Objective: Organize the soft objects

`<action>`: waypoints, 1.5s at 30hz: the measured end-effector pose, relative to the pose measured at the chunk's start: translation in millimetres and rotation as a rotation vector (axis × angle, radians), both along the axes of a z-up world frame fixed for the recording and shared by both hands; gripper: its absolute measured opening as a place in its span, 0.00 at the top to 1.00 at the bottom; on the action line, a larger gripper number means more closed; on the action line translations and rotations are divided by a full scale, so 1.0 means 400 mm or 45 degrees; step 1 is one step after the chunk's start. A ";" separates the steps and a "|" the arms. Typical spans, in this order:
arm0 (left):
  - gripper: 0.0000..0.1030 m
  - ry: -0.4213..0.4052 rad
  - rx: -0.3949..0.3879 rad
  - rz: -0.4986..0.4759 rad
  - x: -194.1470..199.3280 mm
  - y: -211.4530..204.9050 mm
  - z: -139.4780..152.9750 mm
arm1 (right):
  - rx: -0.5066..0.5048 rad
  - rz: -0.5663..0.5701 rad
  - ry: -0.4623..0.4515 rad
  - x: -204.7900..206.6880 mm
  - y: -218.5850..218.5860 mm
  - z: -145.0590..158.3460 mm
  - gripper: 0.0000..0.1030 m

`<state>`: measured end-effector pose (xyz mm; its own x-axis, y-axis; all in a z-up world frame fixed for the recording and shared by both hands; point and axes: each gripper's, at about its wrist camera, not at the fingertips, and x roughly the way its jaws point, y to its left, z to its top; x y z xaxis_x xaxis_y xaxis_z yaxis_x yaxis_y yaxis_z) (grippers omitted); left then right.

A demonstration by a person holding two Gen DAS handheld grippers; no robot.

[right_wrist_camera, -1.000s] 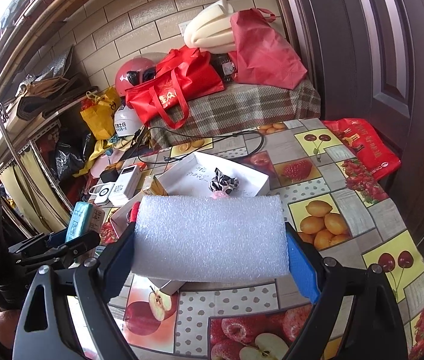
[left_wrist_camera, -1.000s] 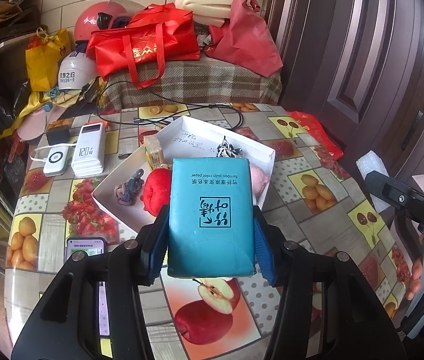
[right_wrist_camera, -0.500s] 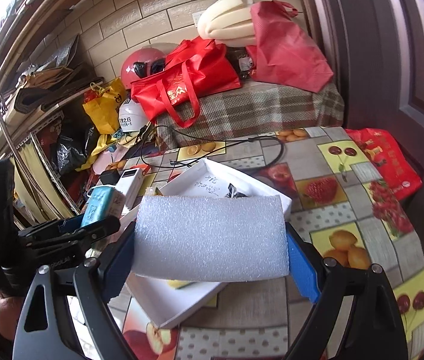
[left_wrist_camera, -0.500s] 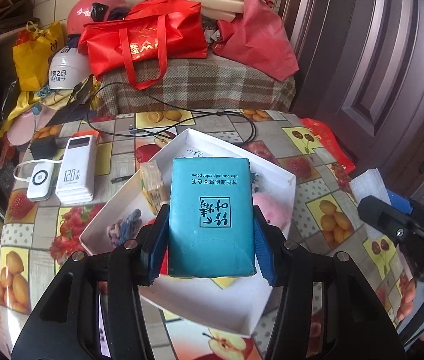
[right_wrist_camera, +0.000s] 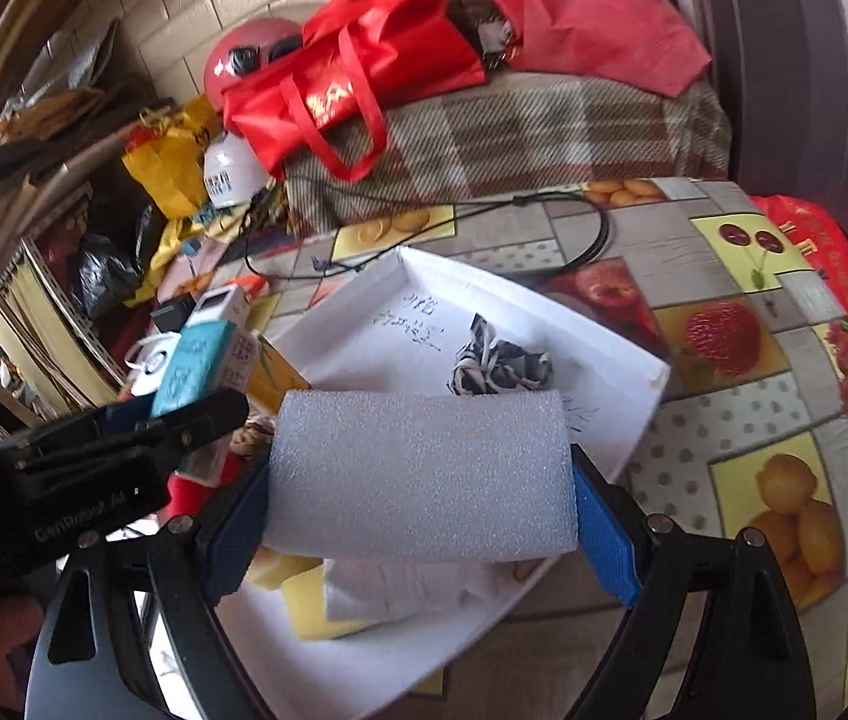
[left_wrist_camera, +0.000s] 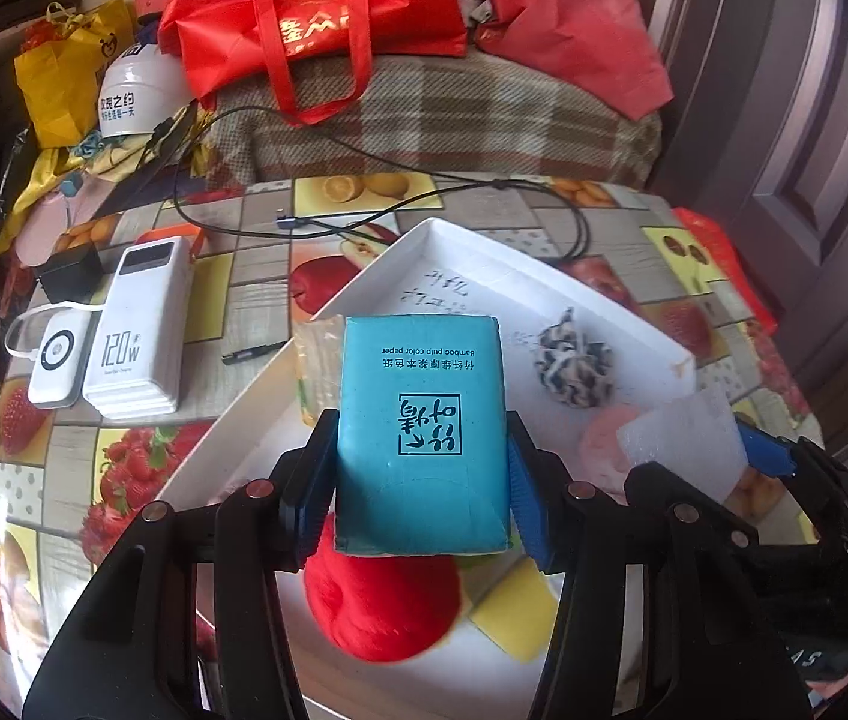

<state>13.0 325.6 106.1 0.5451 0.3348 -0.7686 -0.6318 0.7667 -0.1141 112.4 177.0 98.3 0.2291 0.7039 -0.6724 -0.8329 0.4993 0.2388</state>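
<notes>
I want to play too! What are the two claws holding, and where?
Left claw pinches the blue tissue pack by its lower sides. Right claw pinches the white foam block by its ends.

The tray [left_wrist_camera: 436,228] lies mid-table [left_wrist_camera: 243,276]. In it, a scrunchie [left_wrist_camera: 574,369] sits toward the far right edge and a yarn ball [left_wrist_camera: 381,606] near. Power banks [left_wrist_camera: 135,336] lie left of the tray.

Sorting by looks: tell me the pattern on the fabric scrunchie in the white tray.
Black-and-white stripes on the scrunchie, clearest in the right wrist view.
</notes>
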 end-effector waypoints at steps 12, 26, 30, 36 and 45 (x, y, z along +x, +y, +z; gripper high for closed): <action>0.00 0.004 0.085 0.094 -0.010 0.046 -0.021 | 0.023 -0.014 -0.021 0.010 0.033 -0.036 0.00; 0.00 -0.115 0.116 0.118 -0.093 -0.045 0.068 | 0.103 -0.013 -0.090 -0.056 -0.042 0.046 0.00; 0.00 -0.177 0.097 0.085 -0.138 -0.095 0.104 | 0.139 -0.031 -0.114 -0.090 -0.099 0.080 0.00; 0.00 -0.189 0.111 0.055 -0.202 -0.170 0.170 | 0.204 -0.042 -0.163 -0.138 -0.192 0.141 0.00; 0.00 -0.070 0.382 0.140 -0.306 -0.400 0.224 | 0.273 -0.161 -0.451 -0.268 -0.384 0.250 0.00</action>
<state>-109.3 165.5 195.6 0.5311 0.6011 -0.5971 -0.7119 0.6988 0.0702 5.2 23.4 198.2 0.5129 0.7705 -0.3784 -0.8176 0.5729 0.0584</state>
